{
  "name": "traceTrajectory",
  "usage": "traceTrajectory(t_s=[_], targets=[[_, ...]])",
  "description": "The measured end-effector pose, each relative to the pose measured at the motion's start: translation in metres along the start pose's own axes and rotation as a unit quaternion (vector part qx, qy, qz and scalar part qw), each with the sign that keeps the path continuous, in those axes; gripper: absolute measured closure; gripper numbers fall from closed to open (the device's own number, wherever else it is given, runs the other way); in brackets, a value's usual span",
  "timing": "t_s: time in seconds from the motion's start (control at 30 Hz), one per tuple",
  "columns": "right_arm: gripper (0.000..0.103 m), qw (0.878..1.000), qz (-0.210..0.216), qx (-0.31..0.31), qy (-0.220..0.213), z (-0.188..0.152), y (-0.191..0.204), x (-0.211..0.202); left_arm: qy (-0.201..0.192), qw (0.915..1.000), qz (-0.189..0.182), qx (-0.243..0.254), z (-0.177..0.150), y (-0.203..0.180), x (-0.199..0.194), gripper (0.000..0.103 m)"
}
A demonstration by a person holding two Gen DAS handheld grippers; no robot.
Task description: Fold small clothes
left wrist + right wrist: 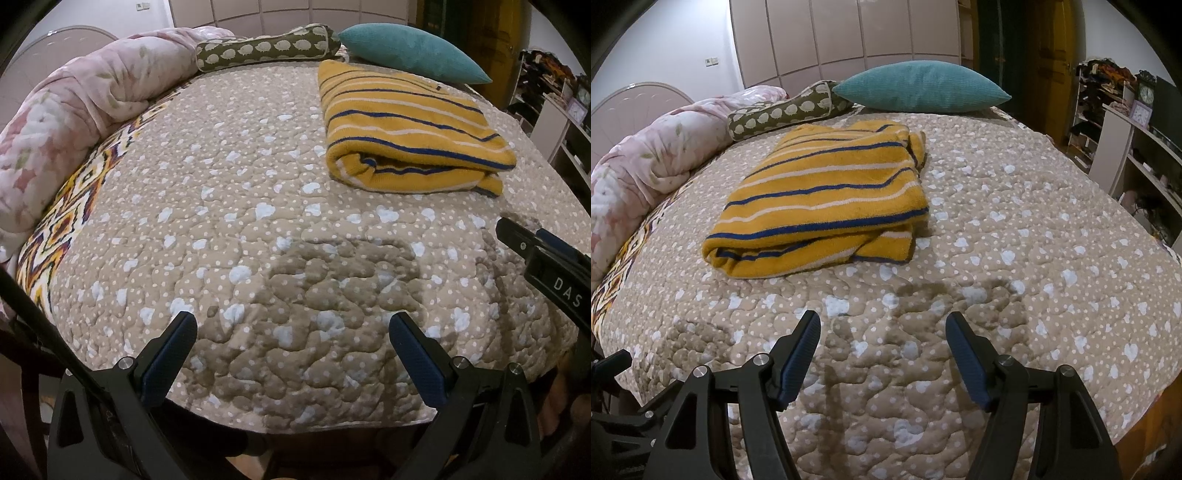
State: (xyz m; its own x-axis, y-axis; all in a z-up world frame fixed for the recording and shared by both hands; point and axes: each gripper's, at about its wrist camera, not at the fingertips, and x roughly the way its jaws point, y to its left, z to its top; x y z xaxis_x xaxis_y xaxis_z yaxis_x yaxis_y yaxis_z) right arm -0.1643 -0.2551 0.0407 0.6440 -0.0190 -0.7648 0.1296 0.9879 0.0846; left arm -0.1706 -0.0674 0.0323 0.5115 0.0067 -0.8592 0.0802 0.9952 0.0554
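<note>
A yellow garment with blue and white stripes lies folded into a thick rectangle on the quilted beige bedspread. In the right wrist view the folded garment sits ahead and to the left. My left gripper is open and empty near the bed's front edge, well short of the garment. My right gripper is open and empty above the bedspread, a short way in front of the garment. The right gripper also shows at the right edge of the left wrist view.
A teal cushion, a green patterned bolster and a rolled pink floral duvet lie along the far and left sides of the bed. Shelves with clutter stand at the right. The bed's front edge is close below the left gripper.
</note>
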Motion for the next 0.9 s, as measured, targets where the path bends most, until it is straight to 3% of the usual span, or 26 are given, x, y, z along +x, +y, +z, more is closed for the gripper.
traceTrajectory(t_s=[0.9], targets=[[0.026, 1.000, 0.005, -0.005, -0.005, -0.001, -0.001, 0.005, 0.006, 0.9998, 0.015, 0.006, 0.010, 0.000, 0.012, 0.000]])
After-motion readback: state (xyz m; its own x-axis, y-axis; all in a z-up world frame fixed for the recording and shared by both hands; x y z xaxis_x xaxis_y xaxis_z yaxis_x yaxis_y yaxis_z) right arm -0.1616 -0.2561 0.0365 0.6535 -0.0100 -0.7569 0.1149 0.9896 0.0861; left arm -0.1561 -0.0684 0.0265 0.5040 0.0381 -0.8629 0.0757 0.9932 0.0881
